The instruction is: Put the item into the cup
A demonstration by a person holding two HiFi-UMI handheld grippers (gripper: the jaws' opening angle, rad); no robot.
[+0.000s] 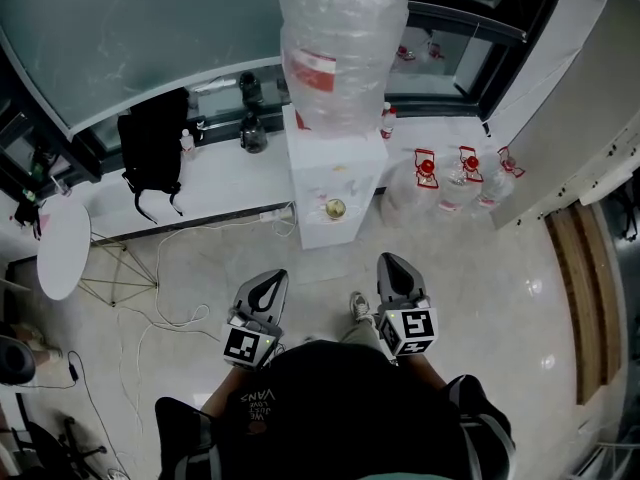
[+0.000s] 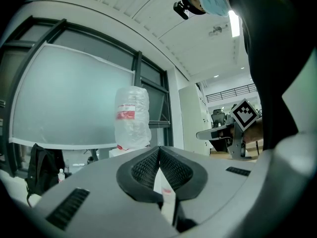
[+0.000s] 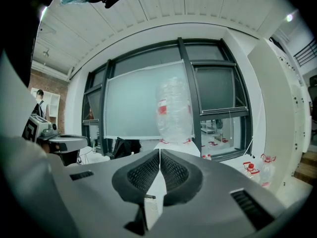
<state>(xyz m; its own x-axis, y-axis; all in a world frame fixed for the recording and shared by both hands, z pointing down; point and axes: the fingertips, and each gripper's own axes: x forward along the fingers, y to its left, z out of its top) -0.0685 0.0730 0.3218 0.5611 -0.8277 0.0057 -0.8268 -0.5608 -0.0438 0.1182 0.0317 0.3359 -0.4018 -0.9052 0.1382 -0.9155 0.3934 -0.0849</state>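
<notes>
I stand facing a white water dispenser with a large clear bottle on top. A small round cup-like thing sits in its front recess. My left gripper and right gripper are held side by side in front of my body, pointing toward the dispenser and well short of it. Both are shut with nothing between the pads, as the left gripper and right gripper show in their own views. The bottle stands ahead of each gripper. I see no loose item.
A black backpack and small bottles rest on the white ledge left of the dispenser. Several water jugs with red caps stand on the floor to its right. A round white table and floor cables lie at left.
</notes>
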